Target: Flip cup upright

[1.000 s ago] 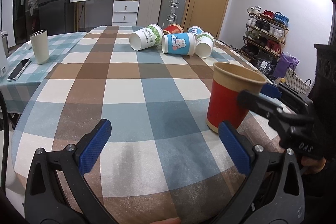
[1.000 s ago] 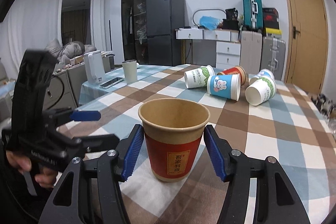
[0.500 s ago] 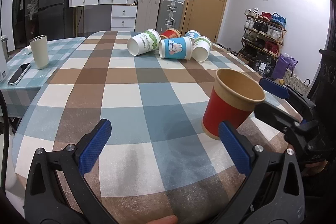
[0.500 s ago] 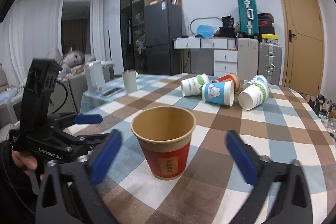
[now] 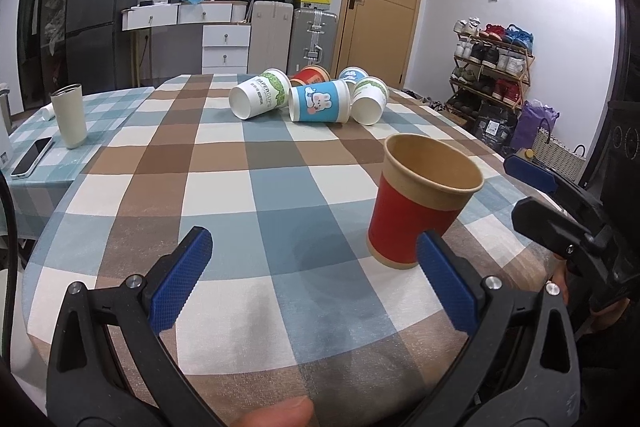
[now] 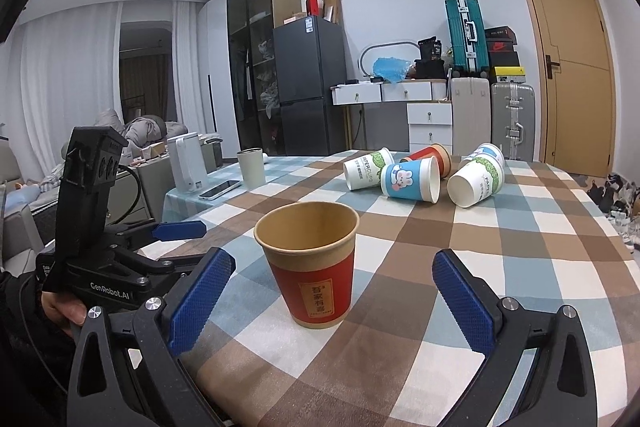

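Since half a second ago the right gripper (image 6: 334, 301) has drawn back, jaws wide and released; the left gripper (image 5: 314, 281) is spread too. The red paper cup (image 6: 310, 265) stands upright, seemingly free, at 12 o'clock; retreat straight, avoiding its rim.

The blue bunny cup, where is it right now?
The blue bunny cup lies on its side at the table's far end, between two tipped white cups, with a tipped red cup just behind it.
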